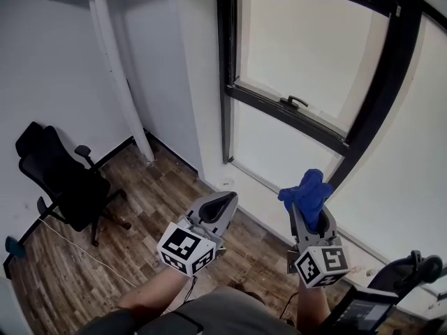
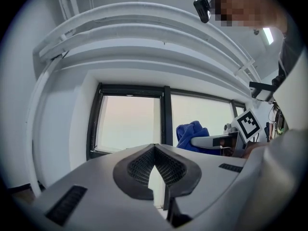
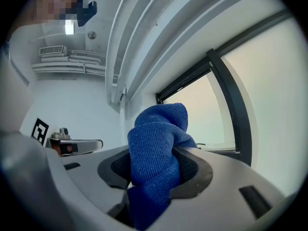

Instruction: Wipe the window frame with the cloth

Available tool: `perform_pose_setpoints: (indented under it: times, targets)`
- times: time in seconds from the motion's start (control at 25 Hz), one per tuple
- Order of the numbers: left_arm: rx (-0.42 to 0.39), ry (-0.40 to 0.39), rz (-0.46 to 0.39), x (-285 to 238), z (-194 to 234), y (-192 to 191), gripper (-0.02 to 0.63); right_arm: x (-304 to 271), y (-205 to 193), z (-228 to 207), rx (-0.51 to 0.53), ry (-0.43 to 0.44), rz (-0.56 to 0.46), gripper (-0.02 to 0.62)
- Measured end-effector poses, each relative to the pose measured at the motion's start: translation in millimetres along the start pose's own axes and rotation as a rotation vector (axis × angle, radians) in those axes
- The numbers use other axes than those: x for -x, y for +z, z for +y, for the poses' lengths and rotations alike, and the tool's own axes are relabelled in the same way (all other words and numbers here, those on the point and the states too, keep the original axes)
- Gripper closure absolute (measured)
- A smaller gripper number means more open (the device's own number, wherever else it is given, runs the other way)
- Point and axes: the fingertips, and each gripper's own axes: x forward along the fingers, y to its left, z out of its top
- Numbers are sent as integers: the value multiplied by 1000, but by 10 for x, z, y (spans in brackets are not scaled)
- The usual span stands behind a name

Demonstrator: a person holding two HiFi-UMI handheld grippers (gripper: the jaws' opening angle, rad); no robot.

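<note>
A black window frame with a small handle runs across the white wall ahead. My right gripper is shut on a bunched blue cloth, which pokes out above its jaws just below the frame's slanted upright. The cloth is short of the frame and not touching it. My left gripper is shut with nothing in it and hangs lower left, pointing toward the wall under the window. In the left gripper view the blue cloth and the black window frame show ahead.
A black office chair stands on the wood floor at the left. A white pipe runs down the wall corner. A second dark chair and a screen sit at the lower right.
</note>
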Motion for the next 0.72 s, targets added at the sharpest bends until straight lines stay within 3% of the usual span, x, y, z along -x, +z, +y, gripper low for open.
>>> perform_pose_setpoints:
  times: [0.36,0.72]
  targets:
    - [4,40,23,-621,480,-67,600,-673,-66,-392,-19,32,16,397]
    - [13,-10,24,-1027,1369,-231,600,-1627,-214,-314,-6,-9,21,397]
